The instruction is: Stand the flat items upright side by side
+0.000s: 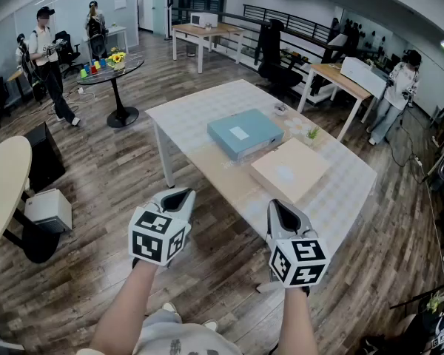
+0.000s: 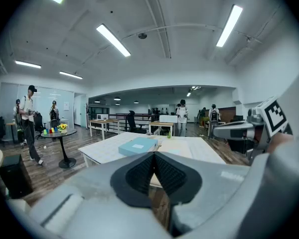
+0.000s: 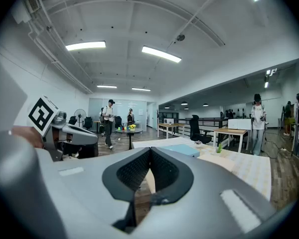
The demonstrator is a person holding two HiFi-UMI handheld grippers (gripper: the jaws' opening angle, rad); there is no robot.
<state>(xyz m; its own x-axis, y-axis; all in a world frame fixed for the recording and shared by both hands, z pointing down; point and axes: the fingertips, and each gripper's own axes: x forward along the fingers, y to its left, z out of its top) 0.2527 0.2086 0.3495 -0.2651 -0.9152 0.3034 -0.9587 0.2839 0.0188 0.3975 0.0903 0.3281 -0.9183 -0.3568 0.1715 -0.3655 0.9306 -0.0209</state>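
Two flat boxes lie on the pale table (image 1: pixel 200 113): a light blue one (image 1: pixel 245 133) with a white label, and to its right a tan one (image 1: pixel 290 170). Both lie flat, close together. My left gripper (image 1: pixel 179 196) and right gripper (image 1: pixel 280 211) hover short of the table's near edge, both shut with nothing between the jaws. In the left gripper view the shut jaw tips (image 2: pixel 154 154) point at the blue box (image 2: pixel 138 145). From the right gripper view (image 3: pixel 149 151), the blue box (image 3: pixel 182 150) and tan box (image 3: pixel 217 161) lie ahead to the right.
A small potted plant (image 1: pixel 311 133) and a little bowl (image 1: pixel 280 109) sit at the table's far side. A round black table (image 1: pixel 112 71) stands far left, a white box (image 1: pixel 49 209) on the floor at left. People stand at the room's edges, desks and a chair (image 1: pixel 274 50) behind.
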